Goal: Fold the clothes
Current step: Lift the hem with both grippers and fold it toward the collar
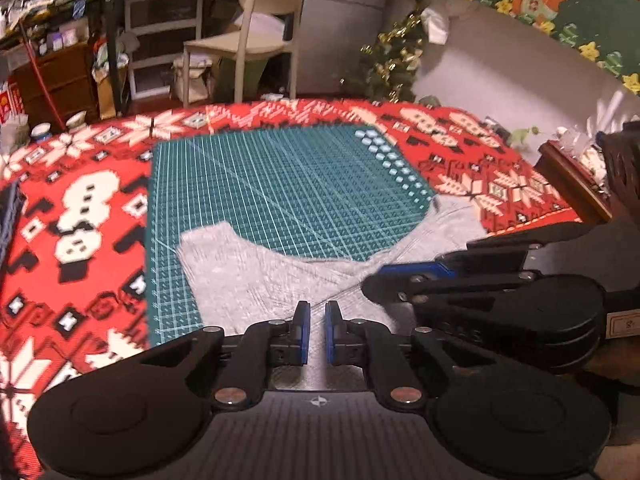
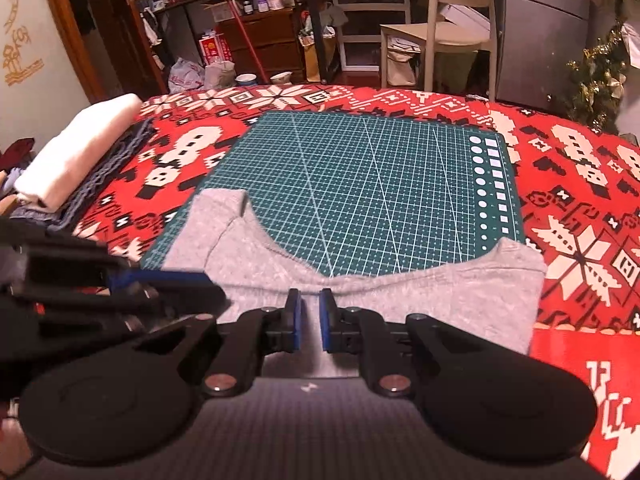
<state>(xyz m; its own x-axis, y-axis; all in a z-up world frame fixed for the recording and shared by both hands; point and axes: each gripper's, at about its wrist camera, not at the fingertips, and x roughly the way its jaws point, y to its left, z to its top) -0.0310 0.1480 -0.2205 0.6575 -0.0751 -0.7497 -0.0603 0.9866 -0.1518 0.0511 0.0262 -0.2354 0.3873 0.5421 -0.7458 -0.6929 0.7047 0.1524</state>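
Grey garment (image 2: 400, 296), soft, light and limp, spread over the green mat (image 2: 360, 184) on the counter; best pinched at a hem corner; left claw (image 1: 316, 330) and right claw (image 2: 309, 318) slightly apart, empty.
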